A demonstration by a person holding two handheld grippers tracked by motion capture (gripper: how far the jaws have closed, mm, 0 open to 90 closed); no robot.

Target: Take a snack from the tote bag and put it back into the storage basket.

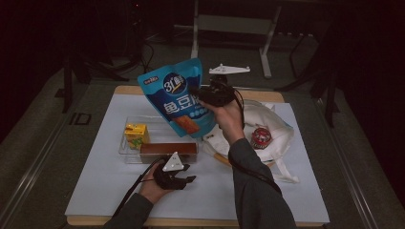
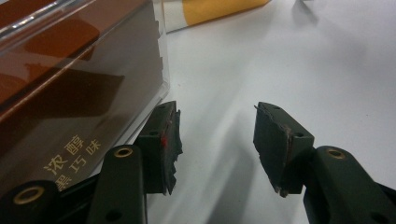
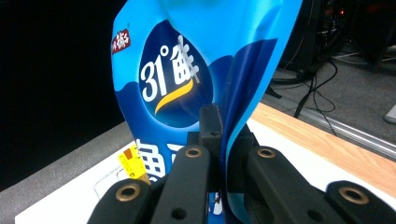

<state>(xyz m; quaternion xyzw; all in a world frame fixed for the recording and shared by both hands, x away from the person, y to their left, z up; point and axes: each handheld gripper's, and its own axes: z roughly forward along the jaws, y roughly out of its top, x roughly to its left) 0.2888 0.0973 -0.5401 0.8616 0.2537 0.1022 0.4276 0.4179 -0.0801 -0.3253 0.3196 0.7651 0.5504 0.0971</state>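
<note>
Right claw: my right gripper [image 1: 203, 95] is clenched on the blue snack pouch [image 1: 179, 98], held up above the clear tray [image 1: 125, 149].
Left claw: my left gripper [image 1: 184, 180] rests released on the white mat [image 1: 110, 181], nothing between its jaws.
High view: yellow juice carton [image 1: 136, 135], white tote bag [image 1: 282, 136].
Left gripper view: brown chocolate box [image 2: 70, 93] beside one finger [image 2: 164, 144].
Right gripper view: pouch's creased edge pinched between my jaws.

Hidden and cut-off parts

The blue snack bag [image 1: 181, 98] hides the clear tray's [image 1: 125, 151] upper right corner at frame centre; in the left gripper view, the brown box [image 2: 70, 93] runs off the left edge.
</note>
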